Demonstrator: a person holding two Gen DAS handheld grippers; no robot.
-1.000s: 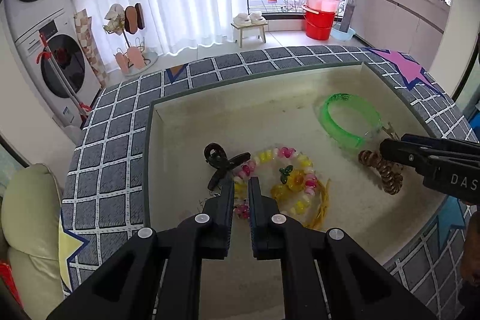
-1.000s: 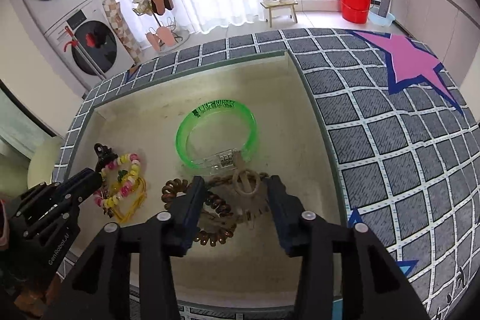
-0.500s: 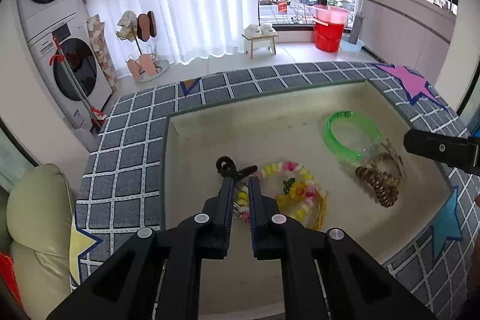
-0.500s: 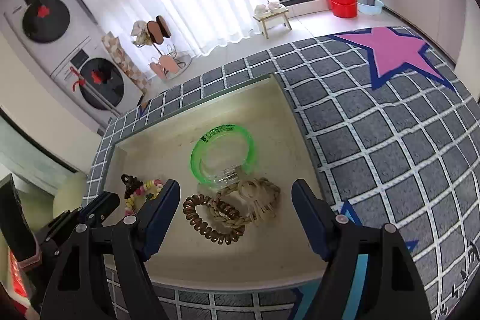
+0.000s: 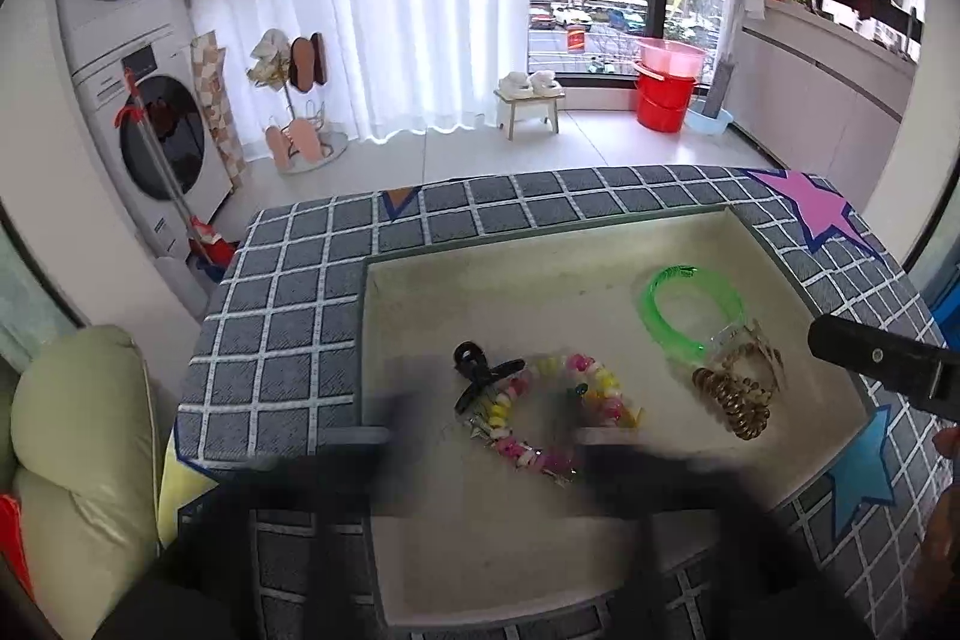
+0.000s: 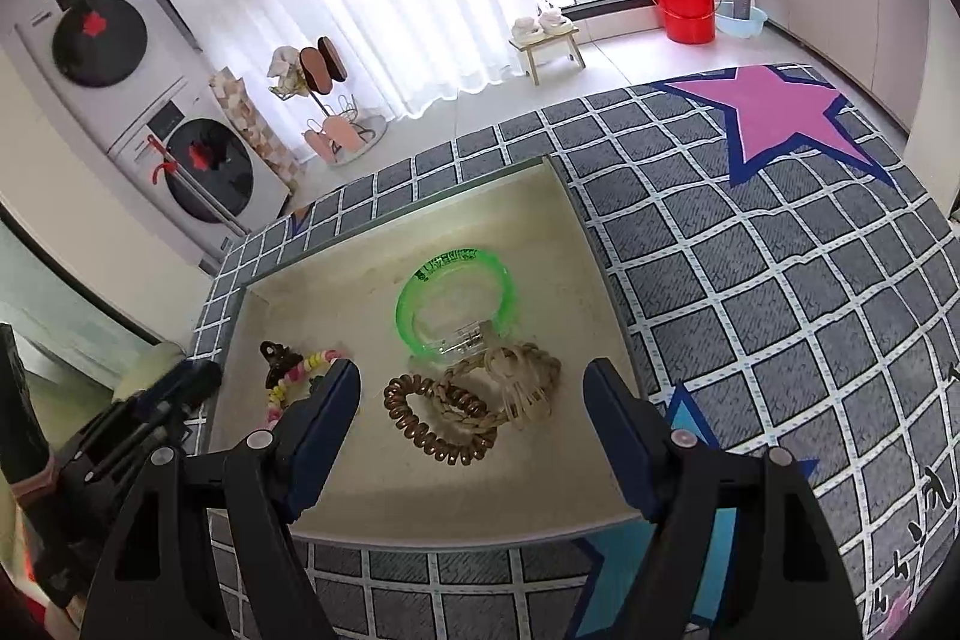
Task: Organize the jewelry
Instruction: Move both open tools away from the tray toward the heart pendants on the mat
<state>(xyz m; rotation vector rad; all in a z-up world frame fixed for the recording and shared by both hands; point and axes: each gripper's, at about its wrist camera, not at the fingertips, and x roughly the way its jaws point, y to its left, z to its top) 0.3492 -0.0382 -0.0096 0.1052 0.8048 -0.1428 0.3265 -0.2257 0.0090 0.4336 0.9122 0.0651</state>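
Note:
A shallow cream tray holds the jewelry. A black claw clip touches a colourful bead necklace on its left side. On the right lie a green bangle, a brown coil hair tie and a braided rope bracelet. My left gripper is motion-blurred above the beads, its jaws opening and holding nothing. My right gripper hovers open over the coil and braid, touching neither.
The tray sits on a grey grid mat with pink and blue stars. A pale green cushion lies at the left. The right gripper's finger reaches in from the right edge. Washing machines, a stool and red buckets stand on the floor beyond.
The left jaws went from shut to wide apart. The right jaws widened. Both grippers lifted back from the tray, and the jewelry lies where it was.

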